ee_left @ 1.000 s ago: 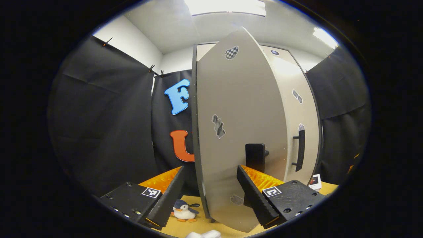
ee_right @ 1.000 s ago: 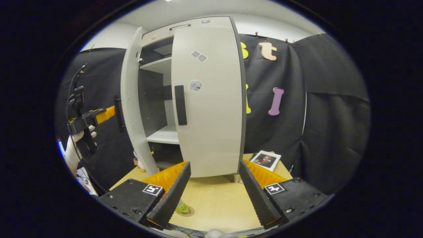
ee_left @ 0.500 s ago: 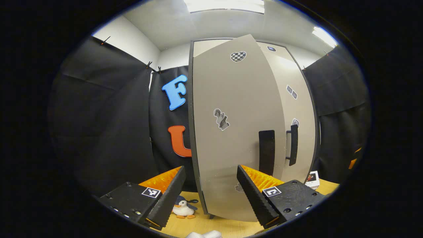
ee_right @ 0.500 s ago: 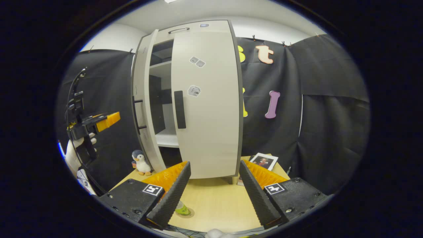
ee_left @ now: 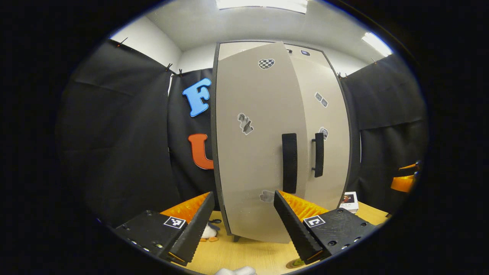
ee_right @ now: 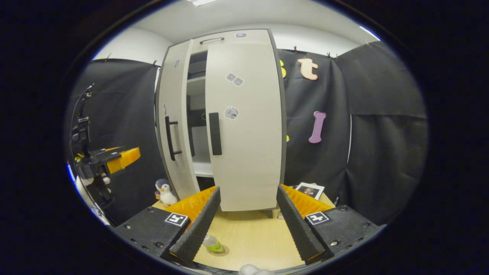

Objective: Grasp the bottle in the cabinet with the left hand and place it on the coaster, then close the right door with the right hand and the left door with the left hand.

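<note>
- My left jaws (ee_left: 242,223) are released and grasp nothing, with the left door (ee_left: 254,152) close in front of them. My right jaws (ee_right: 247,223) are released too, over the counter (ee_right: 248,240), facing the right door (ee_right: 244,126).
- The bottle (ee_right: 212,244) stands on the coaster (ee_right: 222,251) on the counter, just by my right jaws' left finger, so that step looks done.
- The right door looks shut. The left door is not home: a dark gap shows between the two doors in the right gripper view.
- Risk: if I stop pushing now the door may rest ajar; a hard shove could make it bounce back, or my finger could snag its handle (ee_left: 289,162).
- Against half a second ago, the left door has swung much nearer closed, the gap has narrowed, and the two handles sit closer together.
</note>
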Available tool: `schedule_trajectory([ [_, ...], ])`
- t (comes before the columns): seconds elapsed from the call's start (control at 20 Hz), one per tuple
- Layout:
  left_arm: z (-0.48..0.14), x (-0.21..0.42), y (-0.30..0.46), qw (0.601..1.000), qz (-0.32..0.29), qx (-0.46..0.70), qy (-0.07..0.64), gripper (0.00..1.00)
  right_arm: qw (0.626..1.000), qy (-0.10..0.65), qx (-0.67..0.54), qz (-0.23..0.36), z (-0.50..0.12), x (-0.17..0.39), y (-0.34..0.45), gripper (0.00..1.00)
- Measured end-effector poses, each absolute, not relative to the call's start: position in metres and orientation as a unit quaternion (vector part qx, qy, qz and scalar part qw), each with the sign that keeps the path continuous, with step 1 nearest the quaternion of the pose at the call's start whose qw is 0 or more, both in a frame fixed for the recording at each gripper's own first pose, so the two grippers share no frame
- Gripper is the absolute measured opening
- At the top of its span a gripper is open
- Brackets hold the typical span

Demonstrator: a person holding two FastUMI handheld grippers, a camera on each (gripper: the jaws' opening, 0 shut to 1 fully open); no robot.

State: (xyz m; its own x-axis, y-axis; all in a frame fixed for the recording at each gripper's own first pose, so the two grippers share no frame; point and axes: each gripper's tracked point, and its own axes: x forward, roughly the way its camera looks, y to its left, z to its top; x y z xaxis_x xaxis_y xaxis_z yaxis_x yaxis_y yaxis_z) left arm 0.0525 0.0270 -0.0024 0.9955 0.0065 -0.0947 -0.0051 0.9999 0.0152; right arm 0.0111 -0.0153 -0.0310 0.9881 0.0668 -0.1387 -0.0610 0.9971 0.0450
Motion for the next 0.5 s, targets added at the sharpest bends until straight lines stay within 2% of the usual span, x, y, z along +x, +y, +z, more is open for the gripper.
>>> schedule_trajectory([
  [0.1,-0.010,0.039,0.032,0.998,0.008,0.002,0.060,0.96,0.997,0.066,0.023,0.027,-0.032,0.013,-0.016,0.97],
  [0.3,-0.025,0.010,0.043,0.997,0.021,0.003,0.076,0.96,0.997,0.068,0.023,0.021,-0.039,0.016,-0.013,0.98],
  [0.4,-0.030,-0.002,0.049,0.997,0.029,0.008,0.076,0.96,0.998,0.065,0.021,0.015,-0.041,0.014,-0.012,0.98],
  [0.45,-0.034,-0.006,0.051,0.996,0.034,0.011,0.078,0.96,0.998,0.064,0.018,0.012,-0.042,0.016,-0.013,0.94],
  [0.5,-0.038,-0.010,0.052,0.996,0.037,0.012,0.082,0.96,0.998,0.063,0.016,0.010,-0.043,0.016,-0.013,0.98],
])
